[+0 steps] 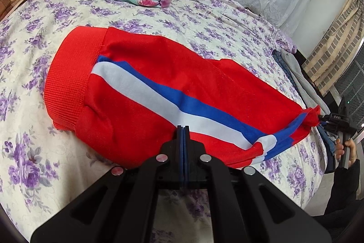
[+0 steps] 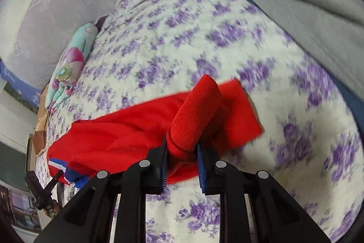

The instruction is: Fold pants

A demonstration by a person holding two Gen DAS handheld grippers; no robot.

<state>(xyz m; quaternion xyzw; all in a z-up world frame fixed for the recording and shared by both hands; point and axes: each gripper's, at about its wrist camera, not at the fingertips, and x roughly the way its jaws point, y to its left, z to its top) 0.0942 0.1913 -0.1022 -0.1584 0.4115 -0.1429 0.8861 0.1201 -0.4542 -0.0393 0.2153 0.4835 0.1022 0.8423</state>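
The red pants are spread on the bed. Their cuff end is pinched by the right gripper; the left gripper is clenched, angled down at their near edge.

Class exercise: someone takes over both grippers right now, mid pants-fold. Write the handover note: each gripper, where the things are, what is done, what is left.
Left gripper: shut on the near edge of the red pants.
Right gripper: shut on the bunched ribbed red fabric at the other end.
Pants lie lengthwise on the floral bedsheet, striped side up, stretched between both grippers.
Done: both ends gripped. Any fold so far cannot be told.
Left: likely bring the ends together, lay flat, release.
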